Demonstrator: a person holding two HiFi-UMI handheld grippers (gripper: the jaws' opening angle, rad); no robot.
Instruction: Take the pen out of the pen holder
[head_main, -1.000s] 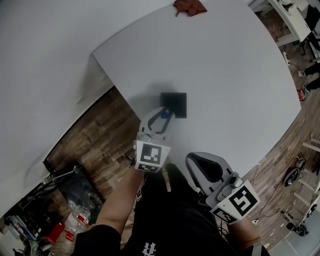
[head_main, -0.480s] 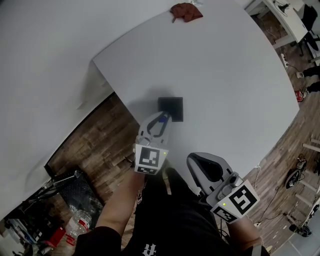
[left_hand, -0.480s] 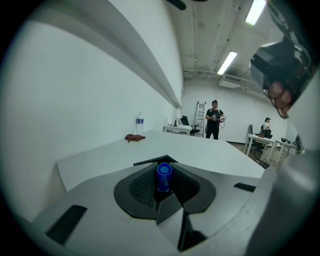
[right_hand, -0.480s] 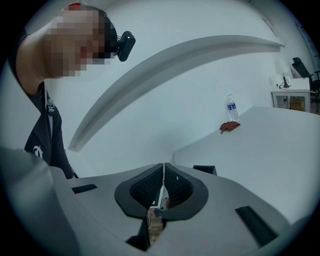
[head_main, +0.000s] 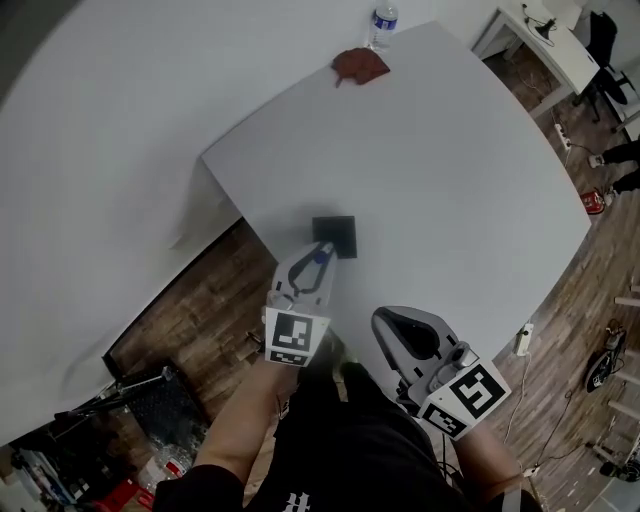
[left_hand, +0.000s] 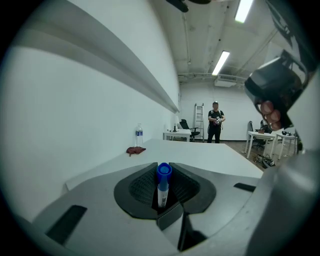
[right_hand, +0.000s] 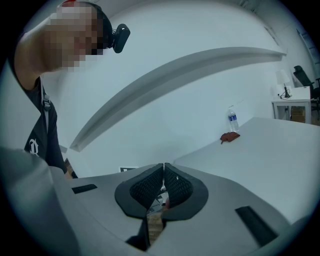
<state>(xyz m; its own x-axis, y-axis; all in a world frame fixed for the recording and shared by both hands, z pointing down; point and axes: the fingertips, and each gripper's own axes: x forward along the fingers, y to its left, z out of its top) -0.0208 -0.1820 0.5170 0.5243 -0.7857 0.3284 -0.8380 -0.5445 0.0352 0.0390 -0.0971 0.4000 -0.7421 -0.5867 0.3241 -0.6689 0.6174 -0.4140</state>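
Observation:
A pen with a blue cap (left_hand: 164, 171) and white barrel stands upright between the ribbed pads of my left gripper (left_hand: 163, 192), which is shut on it. In the head view that left gripper (head_main: 312, 266) hangs just in front of the black square pen holder (head_main: 336, 238), the pen's blue cap (head_main: 320, 256) showing at its tips. The pen's lower end is hidden by the jaws. My right gripper (head_main: 388, 322) stays near the table's front edge. In its own view the right gripper (right_hand: 163, 181) is shut with nothing held.
The white table (head_main: 460, 180) carries a red cloth (head_main: 358, 65) and a water bottle (head_main: 380, 18) at its far corner. A wire basket (head_main: 150, 405) sits on the wooden floor to the left. A person (left_hand: 215, 121) stands far off among white desks.
My left gripper's jaws closed on the blue-capped pen and rose with it, away from the holder. The right gripper stayed where it was.

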